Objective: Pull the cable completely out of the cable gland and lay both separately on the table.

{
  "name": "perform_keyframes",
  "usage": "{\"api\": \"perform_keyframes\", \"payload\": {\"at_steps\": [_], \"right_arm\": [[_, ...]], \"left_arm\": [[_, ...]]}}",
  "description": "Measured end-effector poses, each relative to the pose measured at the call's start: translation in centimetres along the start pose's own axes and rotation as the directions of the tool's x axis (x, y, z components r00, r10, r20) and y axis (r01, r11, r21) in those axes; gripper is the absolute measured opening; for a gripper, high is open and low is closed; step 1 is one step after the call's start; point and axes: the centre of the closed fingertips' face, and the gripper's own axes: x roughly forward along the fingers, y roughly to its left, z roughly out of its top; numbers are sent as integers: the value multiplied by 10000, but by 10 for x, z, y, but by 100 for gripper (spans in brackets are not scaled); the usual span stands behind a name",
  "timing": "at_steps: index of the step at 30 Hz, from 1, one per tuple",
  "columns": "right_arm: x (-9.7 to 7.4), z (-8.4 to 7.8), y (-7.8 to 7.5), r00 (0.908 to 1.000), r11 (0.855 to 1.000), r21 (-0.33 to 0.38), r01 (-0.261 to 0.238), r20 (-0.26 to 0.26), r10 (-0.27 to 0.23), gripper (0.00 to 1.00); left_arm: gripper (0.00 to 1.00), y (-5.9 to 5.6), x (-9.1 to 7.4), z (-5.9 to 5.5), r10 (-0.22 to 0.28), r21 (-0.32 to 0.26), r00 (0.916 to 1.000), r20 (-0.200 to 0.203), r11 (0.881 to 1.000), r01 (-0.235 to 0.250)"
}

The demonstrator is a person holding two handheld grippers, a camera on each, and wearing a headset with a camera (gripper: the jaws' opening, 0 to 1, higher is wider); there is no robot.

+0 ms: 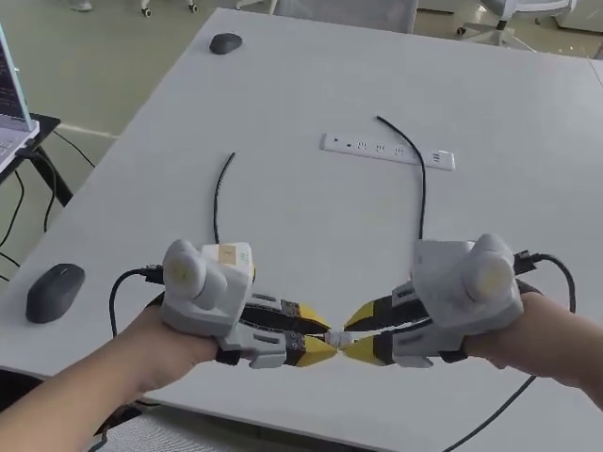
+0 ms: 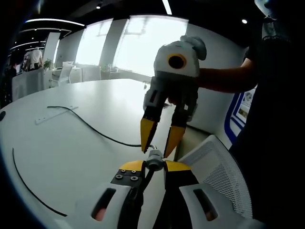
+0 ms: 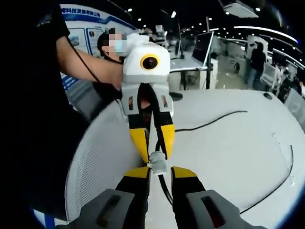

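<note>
Left gripper (image 1: 323,345): jaws clamped on the cable gland (image 1: 339,338) — held just above the table's (image 1: 311,235) near edge.
Right gripper (image 1: 358,343): jaws slightly apart, flanking the cable gland; grip cannot be told.
Cable (image 3: 163,185): black — runs from the cable gland back between the right jaws.

The table (image 1: 311,217) is being lit brightly and evenly from above in the head view, and only faint, soft shadows are being cast on it. In the left gripper view the windows (image 2: 143,43) are being blown out to white. Ceiling lights (image 3: 174,14) are being rendered as small glaring spots. In both gripper views straight lines are being bent toward the edges, while the cable gland (image 2: 153,160) is being kept sharp.
</note>
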Motion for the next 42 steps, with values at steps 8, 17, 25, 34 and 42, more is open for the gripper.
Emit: {"api": "perform_keyframes", "payload": {"at_steps": [8, 17, 25, 34, 42], "right_arm": [[-4, -4, -2, 9747, 9283, 3109, -2038, 1536, 1625, 21], [-5, 1, 4, 9318, 8450, 4089, -3447, 2578, 2554, 17], [-2, 1, 14, 9270, 8352, 4121, -3641, 2467, 2824, 9], [-1, 4, 16, 9502, 9200, 2715, -2825, 2104, 2297, 8], [0, 0, 12, 9941, 9974, 280, -657, 880, 630, 7]], "left_arm": [[15, -1, -2, 5, -48, 415, 9997, 230, 9991, 38], [15, -7, -3, 11, -136, 777, 9994, 318, 9969, 111], [15, -13, -1, 10, -200, 1000, 9995, 231, 9948, 176], [15, -8, 0, 8, -155, 496, 9999, 59, 9987, 152], [15, -9, -1, 6, -263, -182, 9996, 51, 9995, 264]]}}
